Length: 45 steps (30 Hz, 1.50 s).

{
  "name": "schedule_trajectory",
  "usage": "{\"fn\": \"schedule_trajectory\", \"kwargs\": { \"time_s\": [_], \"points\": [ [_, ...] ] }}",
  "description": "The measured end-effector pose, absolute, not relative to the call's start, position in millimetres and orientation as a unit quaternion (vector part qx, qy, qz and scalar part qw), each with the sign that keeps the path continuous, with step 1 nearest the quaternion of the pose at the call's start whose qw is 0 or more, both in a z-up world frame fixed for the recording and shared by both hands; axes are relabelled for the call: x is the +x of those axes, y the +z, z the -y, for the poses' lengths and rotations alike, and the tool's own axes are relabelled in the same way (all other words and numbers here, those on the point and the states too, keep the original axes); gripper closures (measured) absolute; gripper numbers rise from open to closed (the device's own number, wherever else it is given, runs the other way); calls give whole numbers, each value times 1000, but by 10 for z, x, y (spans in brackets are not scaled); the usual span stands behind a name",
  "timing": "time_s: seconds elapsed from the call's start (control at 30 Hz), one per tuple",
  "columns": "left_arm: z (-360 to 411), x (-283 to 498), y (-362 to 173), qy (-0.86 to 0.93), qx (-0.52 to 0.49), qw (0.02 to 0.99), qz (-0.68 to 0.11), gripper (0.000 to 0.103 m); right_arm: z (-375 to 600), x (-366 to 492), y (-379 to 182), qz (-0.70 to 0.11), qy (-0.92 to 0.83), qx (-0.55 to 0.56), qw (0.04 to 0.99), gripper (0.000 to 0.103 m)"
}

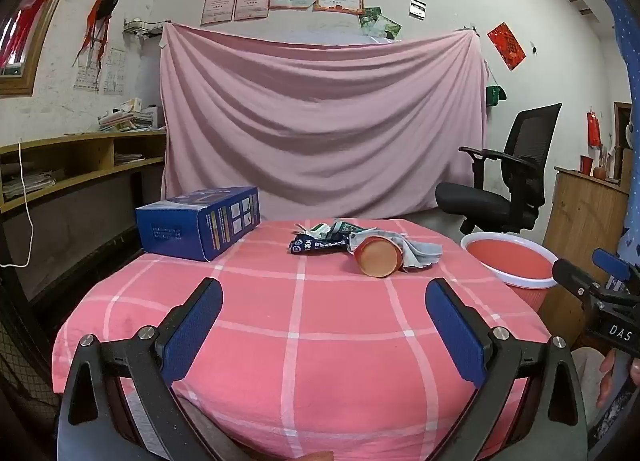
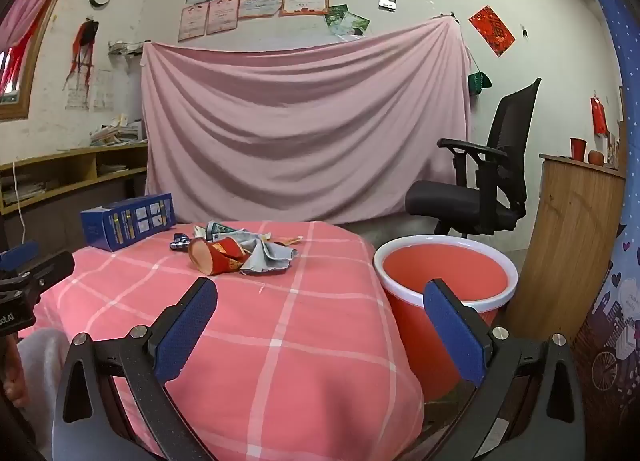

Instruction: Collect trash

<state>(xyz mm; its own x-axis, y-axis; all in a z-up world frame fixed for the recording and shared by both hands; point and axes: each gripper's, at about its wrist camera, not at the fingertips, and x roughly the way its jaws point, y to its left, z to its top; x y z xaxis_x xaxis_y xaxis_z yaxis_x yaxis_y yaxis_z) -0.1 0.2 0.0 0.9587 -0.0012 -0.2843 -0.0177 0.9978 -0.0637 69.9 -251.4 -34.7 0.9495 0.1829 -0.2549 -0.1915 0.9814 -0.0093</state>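
Counter [image 1: 304, 341]: draped in a pink checked cloth [image 2: 304, 325].

Trash, clustered near the far edge of the counter:
- red paper cup [image 1: 378, 259], on its side, open mouth toward the cameras;
- grey rag [image 1: 420, 253], touching the cup;
- dark crumpled wrapper [image 1: 316, 247], just left of the cup;
- further crumpled wrappers [image 1: 340, 228] behind.

Blue box [image 1: 200, 227]: far left corner of the counter, apart from the trash.

Red bin [image 2: 444, 281], white rim: on the floor just right of the counter.

Left claw [image 1: 324, 325]: jaws wide apart, nothing between them, above the near counter.

Right claw [image 2: 320, 325]: jaws wide apart, empty, over the counter's right edge.
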Motion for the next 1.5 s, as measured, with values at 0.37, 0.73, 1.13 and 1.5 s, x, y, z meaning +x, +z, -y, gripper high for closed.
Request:
{"fn": "schedule_trajectory", "kwargs": {
  "time_s": [0.37,0.73,1.13,1.5],
  "points": [
    [-27,-26,5,0,-33,989,-146,4,2518,707,-353,-130,95,-16,987,0],
    [-54,10,-24,0,-34,989,-147,4,2525,709,-352,-131,96,-16,987,0],
    [-48,18,-39,0,-35,988,-147,4,2522,716,-351,-132,96,-16,986,0],
    [-41,28,-55,-1,-36,988,-149,4,2520,712,-354,-133,96,-16,986,0]
  ]
}}
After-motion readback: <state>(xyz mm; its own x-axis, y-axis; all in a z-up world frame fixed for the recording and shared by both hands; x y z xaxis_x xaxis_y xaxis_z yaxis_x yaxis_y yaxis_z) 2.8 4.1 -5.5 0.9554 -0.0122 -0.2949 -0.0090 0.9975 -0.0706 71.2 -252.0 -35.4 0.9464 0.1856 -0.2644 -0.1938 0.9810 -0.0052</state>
